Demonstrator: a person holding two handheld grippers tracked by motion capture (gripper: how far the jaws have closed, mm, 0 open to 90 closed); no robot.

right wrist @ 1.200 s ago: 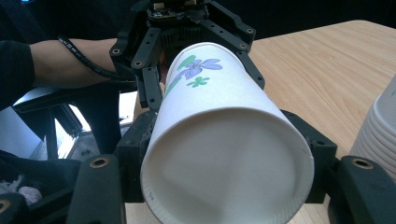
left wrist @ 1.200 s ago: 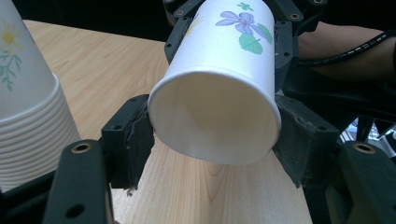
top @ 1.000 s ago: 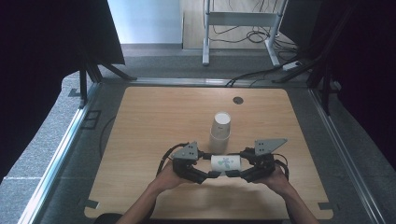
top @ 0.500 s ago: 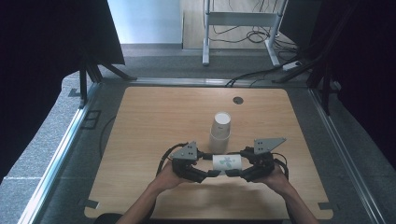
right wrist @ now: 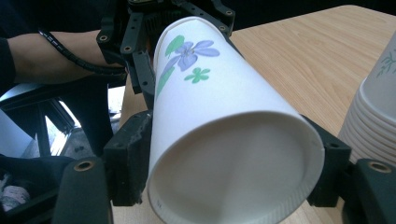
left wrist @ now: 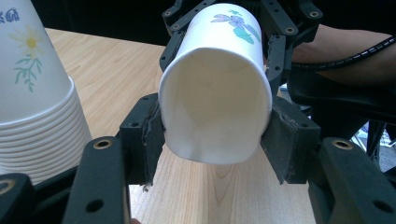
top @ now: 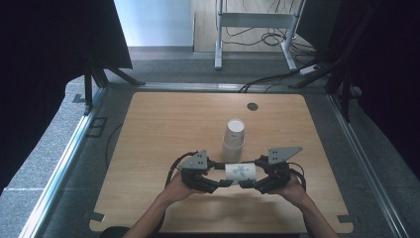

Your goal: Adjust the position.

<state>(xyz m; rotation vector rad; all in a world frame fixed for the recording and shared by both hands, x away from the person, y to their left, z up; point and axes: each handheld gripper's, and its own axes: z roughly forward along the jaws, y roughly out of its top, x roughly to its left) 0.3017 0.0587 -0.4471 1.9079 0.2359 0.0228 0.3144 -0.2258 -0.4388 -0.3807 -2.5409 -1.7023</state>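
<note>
Holding the paper cup (top: 240, 172) level between both tools, you kept it just above the surface (top: 148, 129), close to the near edge and in front of the stack of cups (top: 233, 139) standing mouth-down at the middle. Your left tool (top: 225, 182) was clamped on the open mouth end, squeezing the rim (left wrist: 215, 109) out of round, while your right tool (top: 247, 184) sat around the base end with its jaws just easing apart, so whether its pads still pressed the wall I could not tell. The risk I judged from here was the thin rim creasing or slipping under that one-sided pinch, leaving the cup to tip or drop as the right tool let go. Your left gripper view showed the dented mouth and empty inside; your right gripper view showed the recessed base (right wrist: 238, 172) and flower print (right wrist: 187, 58), neither clear from the high view.
</note>
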